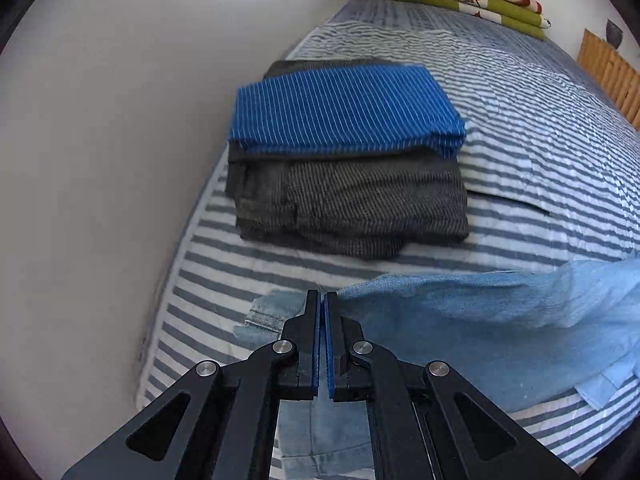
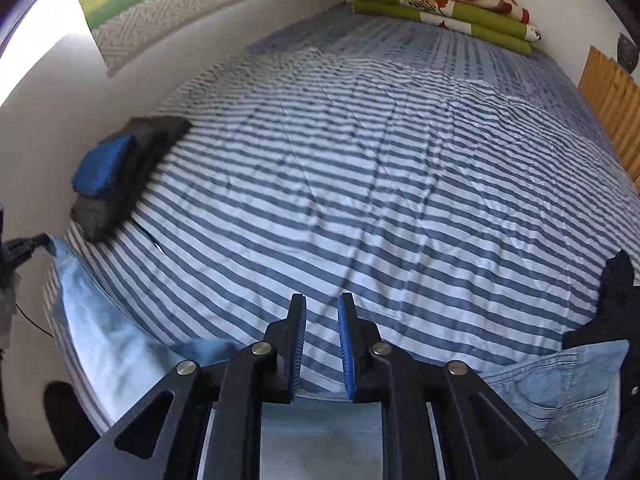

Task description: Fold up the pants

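Pale denim pants (image 1: 480, 320) looking soft, worn; bed's striped cotton cover (image 1: 540, 168) lying crinkly, matt; grippers' black plastic arms w/ shiny metal rivets, ribbed blue pads (image 2: 349, 356).

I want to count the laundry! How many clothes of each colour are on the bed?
Light blue jeans: 1
Bright blue striped folded piece: 1
Dark grey folded piece: 1
Black garment: 1
Total: 4
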{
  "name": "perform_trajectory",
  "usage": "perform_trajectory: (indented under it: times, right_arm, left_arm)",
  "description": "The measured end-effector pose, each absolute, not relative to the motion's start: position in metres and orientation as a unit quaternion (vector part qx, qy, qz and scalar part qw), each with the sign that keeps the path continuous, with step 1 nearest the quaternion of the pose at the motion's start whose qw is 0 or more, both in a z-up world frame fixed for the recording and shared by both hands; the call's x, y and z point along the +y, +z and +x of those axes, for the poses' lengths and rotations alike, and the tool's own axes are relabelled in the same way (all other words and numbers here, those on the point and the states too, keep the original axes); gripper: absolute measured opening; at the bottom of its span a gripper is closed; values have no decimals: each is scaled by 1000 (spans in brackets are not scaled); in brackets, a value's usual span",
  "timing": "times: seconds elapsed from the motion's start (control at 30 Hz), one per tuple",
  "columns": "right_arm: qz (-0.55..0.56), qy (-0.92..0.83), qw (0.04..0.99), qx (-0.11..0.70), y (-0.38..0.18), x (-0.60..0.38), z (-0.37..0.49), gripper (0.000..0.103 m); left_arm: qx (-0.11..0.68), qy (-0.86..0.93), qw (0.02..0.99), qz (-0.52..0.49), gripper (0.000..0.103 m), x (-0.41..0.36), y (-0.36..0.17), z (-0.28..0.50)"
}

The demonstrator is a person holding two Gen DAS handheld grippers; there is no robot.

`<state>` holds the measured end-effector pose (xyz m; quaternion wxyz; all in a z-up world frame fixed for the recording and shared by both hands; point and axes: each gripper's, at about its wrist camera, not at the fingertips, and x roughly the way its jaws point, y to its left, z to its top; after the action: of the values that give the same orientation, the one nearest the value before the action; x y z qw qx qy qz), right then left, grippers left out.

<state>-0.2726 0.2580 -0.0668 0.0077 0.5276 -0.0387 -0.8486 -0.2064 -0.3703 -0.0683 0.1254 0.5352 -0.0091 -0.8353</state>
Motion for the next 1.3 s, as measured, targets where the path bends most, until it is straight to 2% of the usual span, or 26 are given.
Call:
perform_trajectory:
  times: [0.07, 0.27, 0.33, 0.47, 0.63, 0.73, 0.77, 0.8, 0.83, 0.87, 1.07, 1.3]
  right_arm:
    - [549, -836, -1, -16, -83, 277, -262, 18]
    - [552, -829, 65, -58, -99, 317, -237, 27]
    - [548, -829, 102, -36, -98, 308, -230, 35]
    - [557, -810, 186, 9, -106, 272, -226, 36]
    - [567, -785, 238, 72, -134, 237, -235, 53]
    - [575, -775, 245, 91, -153, 228, -242, 53]
    - [577, -773, 244, 97, -158, 226, -242, 53]
    - [578, -773, 244, 96, -160, 226, -241, 43]
    - [576, -774, 250, 84, -161, 225, -237, 15]
    - [578, -774, 247, 81, -161, 225, -233, 3]
    - [501, -841, 184, 84, -111, 238, -202, 2]
    - [361, -927, 85, 54, 4, 264, -180, 2]
  left_arm:
    - [-19, -829, 128, 543, 1, -371, -82, -190]
    - [16, -822, 129, 555, 1, -382, -90, -170]
    - [9, -820, 134, 557, 1, -378, -91, -170]
    - [-6, -814, 143, 563, 1, -371, -98, -176]
    - [-10, -804, 149, 575, 1, -362, -106, -176]
    - [-12, -801, 152, 578, 1, -358, -107, -174]
    - [-11, -801, 153, 578, 1, -357, -106, -174]
    - [-11, -802, 154, 578, 1, -356, -105, -172]
    - [-10, -803, 155, 576, 1, -356, -105, -172]
    - [-9, -805, 158, 572, 1, -356, -103, -171]
    - [13, -841, 171, 514, 1, -353, -53, -151]
    - [13, -901, 148, 408, 1, -331, 62, -121]
